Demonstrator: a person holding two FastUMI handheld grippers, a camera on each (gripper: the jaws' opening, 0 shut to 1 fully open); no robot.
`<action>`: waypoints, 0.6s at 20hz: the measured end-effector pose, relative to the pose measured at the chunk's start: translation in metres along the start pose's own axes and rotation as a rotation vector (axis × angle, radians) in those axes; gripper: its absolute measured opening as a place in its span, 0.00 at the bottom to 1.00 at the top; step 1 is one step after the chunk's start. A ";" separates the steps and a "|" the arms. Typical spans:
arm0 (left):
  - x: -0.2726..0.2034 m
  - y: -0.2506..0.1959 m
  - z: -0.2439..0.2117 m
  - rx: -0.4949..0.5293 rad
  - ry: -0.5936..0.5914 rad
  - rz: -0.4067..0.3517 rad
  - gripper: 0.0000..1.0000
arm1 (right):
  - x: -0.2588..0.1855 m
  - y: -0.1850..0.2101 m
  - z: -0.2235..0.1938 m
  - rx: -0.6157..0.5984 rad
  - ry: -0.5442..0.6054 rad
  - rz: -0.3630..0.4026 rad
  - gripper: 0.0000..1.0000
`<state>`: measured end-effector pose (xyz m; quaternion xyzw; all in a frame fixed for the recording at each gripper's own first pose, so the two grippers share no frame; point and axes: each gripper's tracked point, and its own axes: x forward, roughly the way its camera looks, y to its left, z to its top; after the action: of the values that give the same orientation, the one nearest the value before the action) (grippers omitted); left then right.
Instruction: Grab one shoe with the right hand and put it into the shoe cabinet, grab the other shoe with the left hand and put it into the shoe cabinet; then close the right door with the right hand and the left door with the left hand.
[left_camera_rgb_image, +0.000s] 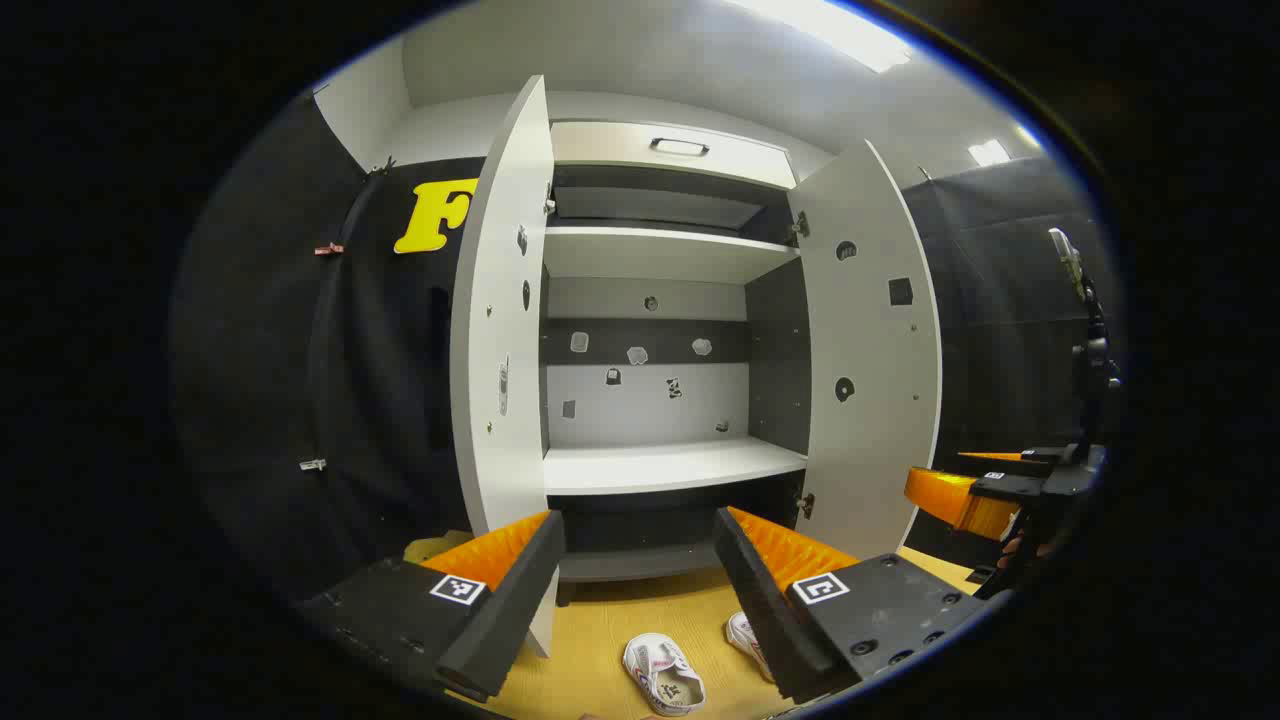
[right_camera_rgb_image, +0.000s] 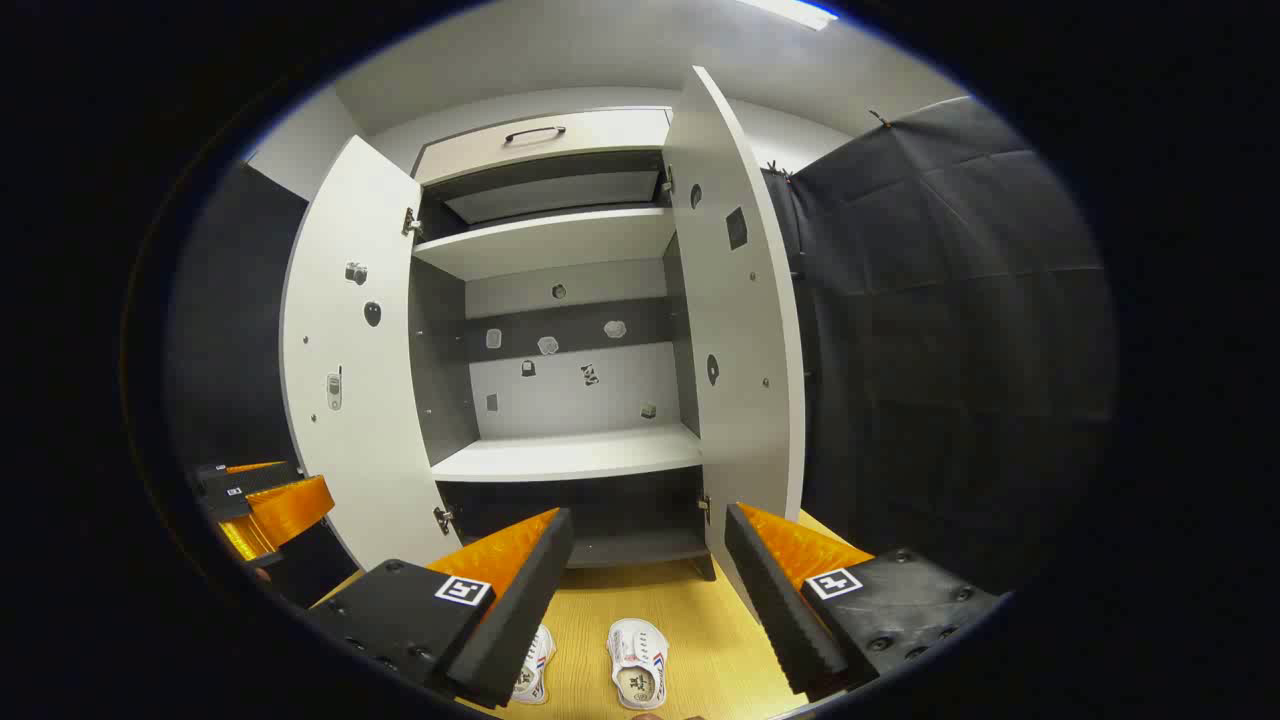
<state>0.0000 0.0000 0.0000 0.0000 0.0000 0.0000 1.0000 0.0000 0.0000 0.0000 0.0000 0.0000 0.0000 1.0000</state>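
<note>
Two white shoes lie on the wooden floor before the open shoe cabinet (left_camera_rgb_image: 660, 300) (right_camera_rgb_image: 560, 300). In the left gripper view one shoe (left_camera_rgb_image: 663, 675) lies between my fingers' line of sight and the other shoe (left_camera_rgb_image: 742, 632) is partly hidden behind the right finger. In the right gripper view one shoe (right_camera_rgb_image: 638, 663) lies in full sight and the other shoe (right_camera_rgb_image: 533, 663) peeks from behind the left finger. My left gripper (left_camera_rgb_image: 640, 590) hangs open and empty above them. My right gripper (right_camera_rgb_image: 650, 595) is open and empty too. Both doors, left door (left_camera_rgb_image: 505, 320) and right door (left_camera_rgb_image: 870, 350), stand wide open.
The cabinet has a white middle shelf (left_camera_rgb_image: 665, 465), an upper shelf (left_camera_rgb_image: 660, 252) and a drawer with a handle (left_camera_rgb_image: 680, 147) on top. Black cloth walls flank it. The right gripper (left_camera_rgb_image: 985, 495) shows at the right edge of the left gripper view; the left gripper (right_camera_rgb_image: 265, 505) at the left edge of the right gripper view.
</note>
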 end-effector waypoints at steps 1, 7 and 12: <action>-0.001 0.001 -0.001 -0.004 0.002 0.002 0.95 | -0.001 0.001 0.000 -0.002 0.000 0.002 0.98; -0.004 0.003 -0.006 -0.003 0.009 0.013 0.95 | -0.001 0.006 -0.009 0.000 0.025 0.011 0.98; -0.007 0.003 -0.007 -0.005 0.006 0.011 0.95 | -0.004 0.007 -0.010 0.000 0.035 0.016 0.98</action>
<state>-0.0066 0.0025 -0.0074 -0.0025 0.0029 0.0057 1.0000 -0.0037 0.0074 -0.0096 -0.0002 0.0174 0.0080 0.9998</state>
